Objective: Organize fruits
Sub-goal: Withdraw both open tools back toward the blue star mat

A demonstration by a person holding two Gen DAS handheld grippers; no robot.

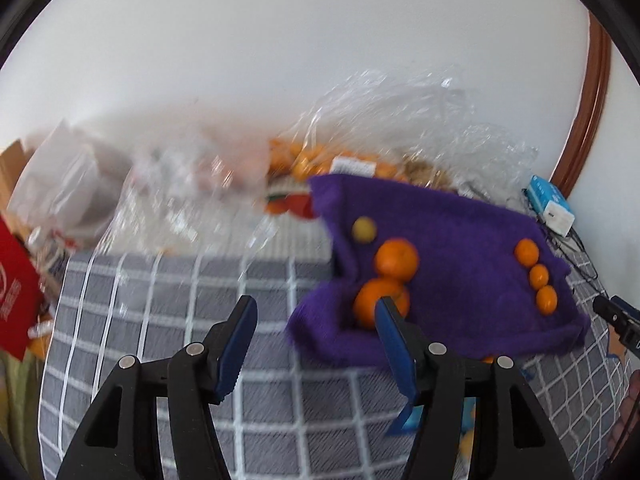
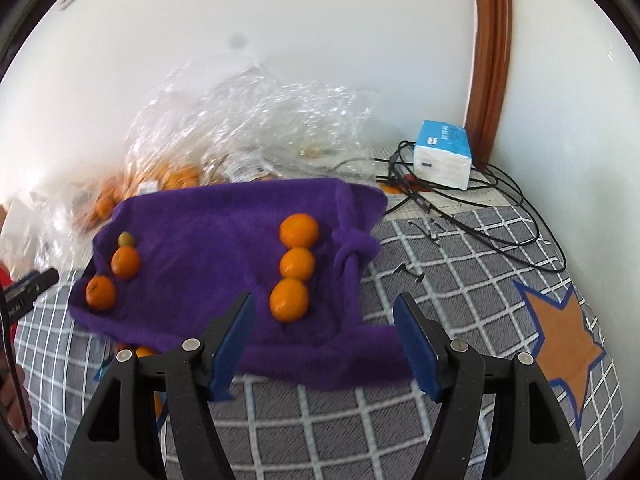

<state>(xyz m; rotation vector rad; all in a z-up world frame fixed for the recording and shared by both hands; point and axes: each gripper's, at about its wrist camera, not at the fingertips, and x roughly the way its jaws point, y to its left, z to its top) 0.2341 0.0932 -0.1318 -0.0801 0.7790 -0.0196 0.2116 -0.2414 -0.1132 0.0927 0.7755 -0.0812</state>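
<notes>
Jaws of left gripper (image 1: 316,322) and right gripper (image 2: 324,316) both spread apart, nothing between them, hovering over the near edge of the purple towel (image 2: 224,232). On that towel: a neat row of three tangerines (image 2: 295,266) on its right side, touching; two more tangerines (image 2: 114,276) plus one small greenish fruit (image 2: 127,239) lined up on its left. Behind, against the wall, a crinkled clear plastic bag (image 2: 240,128) holding further orange fruit. One or two more peeking out under the towel's front edge (image 2: 144,352). Judged well under way: two rows laid, bagged fruit left to sort.
</notes>
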